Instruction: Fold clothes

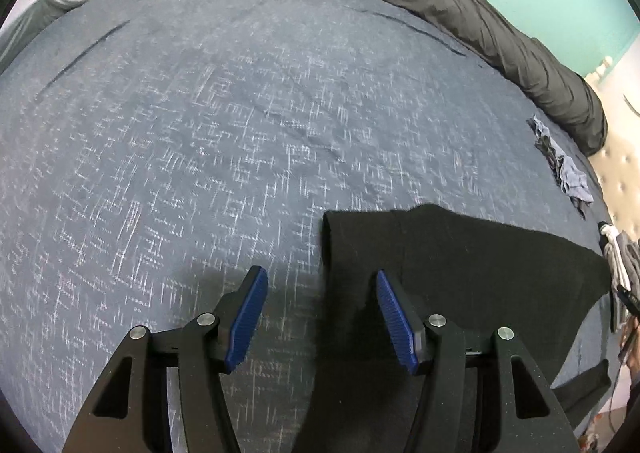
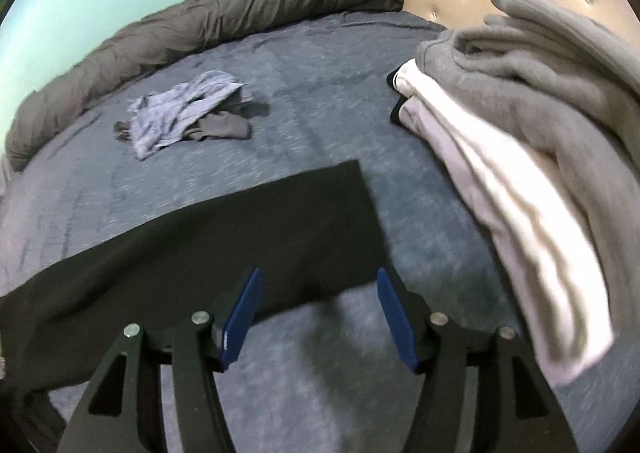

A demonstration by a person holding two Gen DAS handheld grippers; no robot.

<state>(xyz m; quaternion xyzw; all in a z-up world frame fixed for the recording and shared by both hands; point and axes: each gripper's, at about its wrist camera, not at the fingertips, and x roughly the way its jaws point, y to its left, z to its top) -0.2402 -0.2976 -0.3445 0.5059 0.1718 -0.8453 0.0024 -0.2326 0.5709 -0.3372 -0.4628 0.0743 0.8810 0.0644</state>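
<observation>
Black garment [image 1: 460,265] lies flat on the blue bed [image 1: 200,133]. Left gripper [image 1: 320,317] and right gripper [image 2: 318,317] hover over its edges, fingers apart, gripping nothing. Grey clothes pile [image 2: 540,93] sits beside it.

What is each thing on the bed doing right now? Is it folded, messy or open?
Black garment: spread flat on the bed, not held.
Left gripper: open, empty, over the garment's edge.
Right gripper: open, empty, above the garment's edge.
Striped cloth: crumpled.
Grey and white clothes: piled up, loosely folded.
Dark duvet: rolled along the far side.
</observation>
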